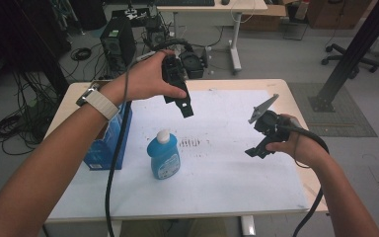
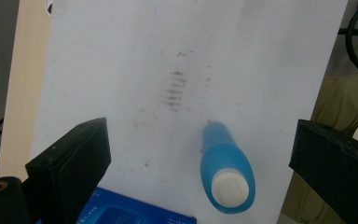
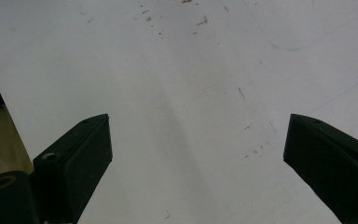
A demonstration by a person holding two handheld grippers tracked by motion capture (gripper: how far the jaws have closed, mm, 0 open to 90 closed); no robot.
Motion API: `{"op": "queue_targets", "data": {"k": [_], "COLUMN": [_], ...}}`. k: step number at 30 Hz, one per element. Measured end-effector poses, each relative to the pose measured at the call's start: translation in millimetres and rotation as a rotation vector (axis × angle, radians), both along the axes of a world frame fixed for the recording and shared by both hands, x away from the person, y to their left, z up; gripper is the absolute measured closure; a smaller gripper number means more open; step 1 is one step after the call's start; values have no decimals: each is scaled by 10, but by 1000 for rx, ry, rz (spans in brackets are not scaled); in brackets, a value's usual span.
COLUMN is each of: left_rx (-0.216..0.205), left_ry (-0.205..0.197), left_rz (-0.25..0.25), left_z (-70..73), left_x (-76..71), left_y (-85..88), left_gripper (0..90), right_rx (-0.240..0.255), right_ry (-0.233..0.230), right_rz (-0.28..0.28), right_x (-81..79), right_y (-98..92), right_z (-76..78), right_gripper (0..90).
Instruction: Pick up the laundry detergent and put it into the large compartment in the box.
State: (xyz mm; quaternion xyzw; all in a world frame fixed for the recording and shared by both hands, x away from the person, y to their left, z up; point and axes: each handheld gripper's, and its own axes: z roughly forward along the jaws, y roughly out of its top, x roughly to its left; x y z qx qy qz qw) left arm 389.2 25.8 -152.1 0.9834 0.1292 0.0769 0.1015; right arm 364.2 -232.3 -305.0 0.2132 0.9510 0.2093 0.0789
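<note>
The left gripper (image 1: 182,101) hangs above the worktop (image 1: 237,168) with its jaws spread wide and nothing between them. In the left gripper view the two black jaws stand far apart at the bottom corners, and the blue bottle (image 2: 227,169) shows in the gap between them, well below and touching neither. The bottle stands upright on the worktop with its white cap (image 2: 230,188) facing up toward the jaws. Just beside the bottle, on the side of the left-hand jaw of that view, lies a blue box (image 2: 121,212). Beyond the bottle, a patch of brown smudges (image 2: 175,86) marks the white surface.

The right gripper (image 1: 259,148) is held well apart from the left one, over the other side of the worktop. Its jaws are also wide open and hold nothing; in the right gripper view only bare white surface with a few faint specks lies between them. The bottle stands well off from these jaws, toward the left gripper.
</note>
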Motion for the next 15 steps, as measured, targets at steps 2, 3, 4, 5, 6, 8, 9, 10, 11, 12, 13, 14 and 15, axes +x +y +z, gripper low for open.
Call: {"op": "queue_targets", "data": {"k": [2,3,4,5,6,8,9,10,11,12,13,14,15], "left_rx": [-3,7,7,6,7,2,2,5,5,-1,-1,2,4], "left_ry": [-2,0,0,-4,-5,-10,-14,-15,-15,-17,-17,-15,-14], "left_rz": [7,6,6,13,18,34,44,47,47,61,61,72,77], "left_z": [-4,-2,-2,3,5,1,2,4,4,4,4,8,11], "left_x": [-2,0,0,1,3,3,4,7,7,5,5,3,1], "left_y": [0,2,2,-1,-3,-10,-12,-12,-12,-15,-15,-17,-17], "left_gripper": [51,52,59,57,58,67,76,80,80,82,82,83,85], "right_rx": [1,1,1,2,1,1,0,0,2,2,1,0,1], "right_ry": [0,0,0,-1,-2,-2,-2,-2,-2,-3,-3,-4,-4], "right_rz": [0,-3,-3,-5,-5,-4,-4,-3,-3,-3,-3,-1,-1], "right_x": [-1,-4,-4,-7,-9,-9,-9,-8,-8,-8,-7,-5,-5], "right_y": [-2,-9,-9,-14,-16,-18,-19,-20,-21,-22,-23,-23,-23], "right_z": [-1,0,0,2,5,6,6,6,6,8,7,7,8], "right_gripper": [80,79,79,80,80,80,80,80,80,80,79,80,80]}}
